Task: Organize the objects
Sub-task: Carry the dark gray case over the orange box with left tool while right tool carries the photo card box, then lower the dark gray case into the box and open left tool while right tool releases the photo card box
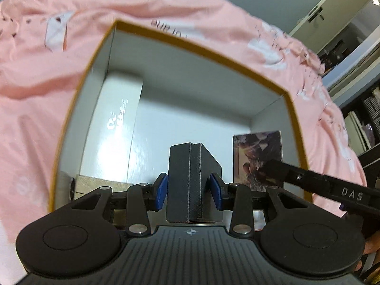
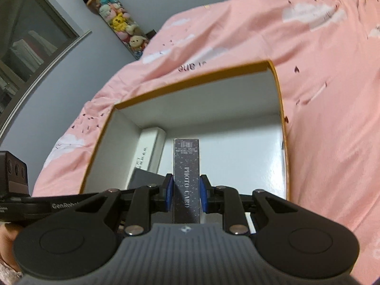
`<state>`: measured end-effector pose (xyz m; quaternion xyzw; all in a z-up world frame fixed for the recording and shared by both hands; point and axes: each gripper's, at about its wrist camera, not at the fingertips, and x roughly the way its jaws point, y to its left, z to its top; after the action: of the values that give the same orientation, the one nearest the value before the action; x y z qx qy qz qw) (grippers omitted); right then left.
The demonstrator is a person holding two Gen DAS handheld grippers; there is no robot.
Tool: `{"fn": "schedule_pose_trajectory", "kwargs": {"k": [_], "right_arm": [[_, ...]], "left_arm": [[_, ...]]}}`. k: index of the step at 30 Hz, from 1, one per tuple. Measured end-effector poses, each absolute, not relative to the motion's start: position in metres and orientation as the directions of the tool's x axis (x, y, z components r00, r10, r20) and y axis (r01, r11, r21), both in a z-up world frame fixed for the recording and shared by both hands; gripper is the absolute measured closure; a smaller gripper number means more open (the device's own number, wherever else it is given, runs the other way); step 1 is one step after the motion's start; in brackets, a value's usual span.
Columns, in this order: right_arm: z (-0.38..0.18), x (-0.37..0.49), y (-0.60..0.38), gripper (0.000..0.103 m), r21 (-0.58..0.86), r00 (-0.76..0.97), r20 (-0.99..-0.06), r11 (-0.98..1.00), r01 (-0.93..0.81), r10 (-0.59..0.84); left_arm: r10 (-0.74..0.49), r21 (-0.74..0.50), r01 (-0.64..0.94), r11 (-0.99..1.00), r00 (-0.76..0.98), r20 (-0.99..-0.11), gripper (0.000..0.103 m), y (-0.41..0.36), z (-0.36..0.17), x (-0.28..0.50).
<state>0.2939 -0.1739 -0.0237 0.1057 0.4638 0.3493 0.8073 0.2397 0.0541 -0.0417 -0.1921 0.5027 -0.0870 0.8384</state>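
An open cardboard box (image 1: 197, 47) with an orange rim and white inside lies on a pink bedsheet. My left gripper (image 1: 189, 191) is shut on a black box (image 1: 190, 178), held over the big box's near side. My right gripper (image 2: 186, 193) is shut on a dark, speckled photo card box (image 2: 186, 178), also over the opening (image 2: 190, 85). In the left wrist view that card box (image 1: 256, 156) shows its picture side at the right, with the right gripper's arm (image 1: 332, 187) beside it. A long white box (image 1: 114, 128) lies along the inside left wall, and it appears in the right wrist view as the white box (image 2: 149, 152).
A light brown box (image 1: 99, 185) sits in the big box's near left corner. The pink sheet (image 2: 332, 95) surrounds the box on all sides. A tube of plush toys (image 2: 114, 16) stands by the grey wall. Shelves and a cupboard (image 1: 344, 14) lie beyond the bed's right edge.
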Motion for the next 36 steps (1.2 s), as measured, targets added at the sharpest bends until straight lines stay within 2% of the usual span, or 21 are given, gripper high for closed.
{"fn": "schedule_pose_trajectory", "kwargs": {"k": [10,15,18,27,36], "right_arm": [[-0.045,0.299,-0.165,0.079,0.452,0.306,-0.728,0.765,-0.458,0.614],[-0.047,0.295,-0.159,0.079,0.402,0.314,-0.749,0.778,-0.484,0.583],[-0.048,0.294,-0.156,0.079,0.380,0.317,-0.759,0.782,-0.494,0.569],[-0.050,0.292,-0.144,0.079,0.392,0.298,-0.773,0.791,-0.469,0.560],[-0.058,0.293,-0.129,0.079,0.476,0.223,-0.775,0.779,-0.409,0.591]], "left_arm": [[-0.282,-0.311,-0.011,0.950,0.391,-0.876,0.059,0.039,-0.052,0.250],[-0.198,-0.211,0.009,0.977,0.389,-0.900,0.058,0.034,-0.047,0.249],[-0.212,-0.222,0.019,0.975,0.393,-0.895,0.053,0.037,-0.045,0.247],[-0.222,-0.255,0.020,0.967,0.562,-0.797,0.053,0.064,-0.007,0.230],[-0.232,-0.264,0.032,0.964,0.583,-0.778,0.053,0.069,-0.008,0.229]]}}
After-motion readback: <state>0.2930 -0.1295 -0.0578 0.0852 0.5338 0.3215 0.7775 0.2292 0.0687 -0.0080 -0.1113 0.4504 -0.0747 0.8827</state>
